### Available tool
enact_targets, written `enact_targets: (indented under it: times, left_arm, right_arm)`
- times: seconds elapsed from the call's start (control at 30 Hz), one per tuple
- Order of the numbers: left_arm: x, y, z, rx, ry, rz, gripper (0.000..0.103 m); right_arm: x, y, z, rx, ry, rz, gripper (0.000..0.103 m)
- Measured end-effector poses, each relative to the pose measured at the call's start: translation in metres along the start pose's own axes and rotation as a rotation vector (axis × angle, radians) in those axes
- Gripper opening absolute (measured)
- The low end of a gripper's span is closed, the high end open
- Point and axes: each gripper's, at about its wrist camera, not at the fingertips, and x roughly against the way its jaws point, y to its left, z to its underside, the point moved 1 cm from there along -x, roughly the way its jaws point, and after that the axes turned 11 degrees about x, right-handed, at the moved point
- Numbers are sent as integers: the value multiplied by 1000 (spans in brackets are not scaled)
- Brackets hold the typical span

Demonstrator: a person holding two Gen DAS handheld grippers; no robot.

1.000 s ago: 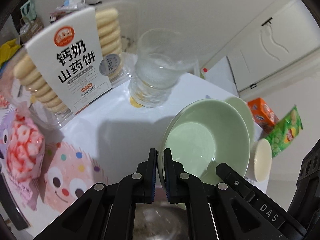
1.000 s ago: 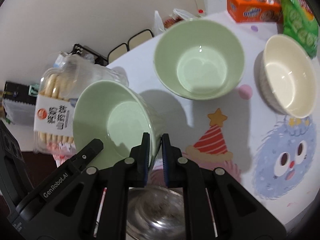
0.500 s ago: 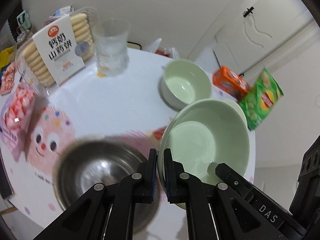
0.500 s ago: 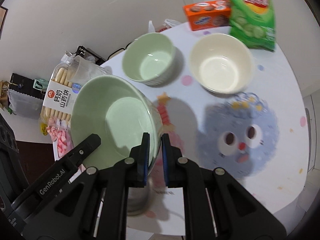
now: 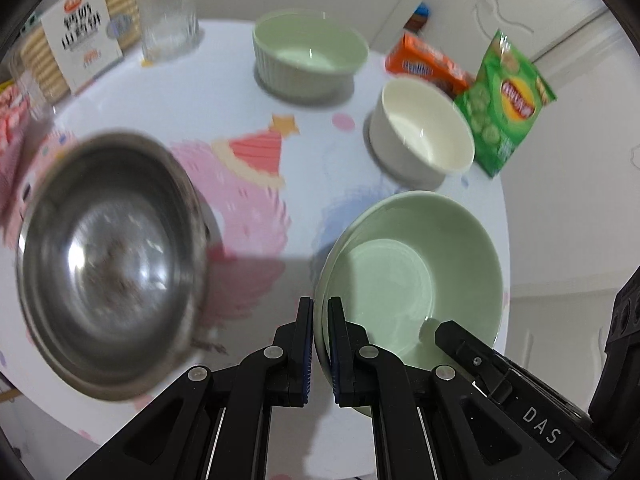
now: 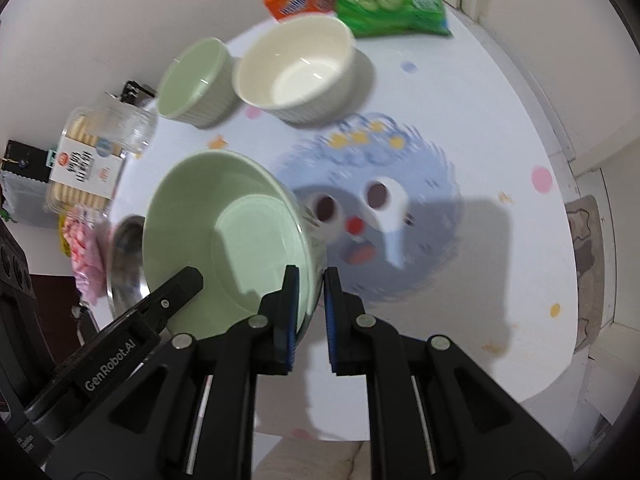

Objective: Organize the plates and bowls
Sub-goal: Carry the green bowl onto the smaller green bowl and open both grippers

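- The left gripper (image 5: 319, 344) was pinched on the rim of a shallow pale-green ceramic bowl (image 5: 412, 276), which it held tilted above the near right part of the round white table (image 5: 168, 92) with its cartoon-monster print.
- The right gripper (image 6: 310, 312) was clamped on the opposite rim of that same bowl, so both hands carried it between them.
- A round stainless-steel bowl (image 5: 108, 260) stood near the table's left edge, blurred, and apart from the held bowl.
- A ribbed pale-green ceramic bowl (image 5: 310, 56) sat toward the far edge of the table.
- A cream ribbed ceramic bowl (image 5: 420, 132) sat just beside it, nearer the right edge; whether the two touched I could not tell.
- Behind the cream bowl, at the far right edge, lay an orange biscuit box (image 5: 428, 64) and a green crisp bag (image 5: 506, 104), the bag close against the bowl.
- At the far left edge stood a clear plastic tray of pale biscuits with a white label (image 5: 80, 52), and beside it a clear drinking glass (image 5: 170, 16).
- A pink-and-white sweet packet (image 6: 86, 248) lay by the left edge, next to the steel bowl.
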Motion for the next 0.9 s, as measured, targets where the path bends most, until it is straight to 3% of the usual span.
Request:
enact_targets:
  times: [0.43, 0.8, 0.87, 0.9]
  left_arm:
    - [-33, 6, 18, 12, 10, -44, 6]
    - [-25, 1, 15, -19, -66, -62, 7]
    - [-21, 1, 13, -20, -78, -64, 10]
    - [-17, 1, 12, -19, -91, -61, 17]
  right_arm:
    - [-32, -15, 13, 45, 59, 15, 14]
    - [-26, -12, 11, 90, 42, 26, 15]
    - [-19, -12, 7, 102, 28, 30, 16]
    - [-15, -12, 5, 105, 18, 30, 18]
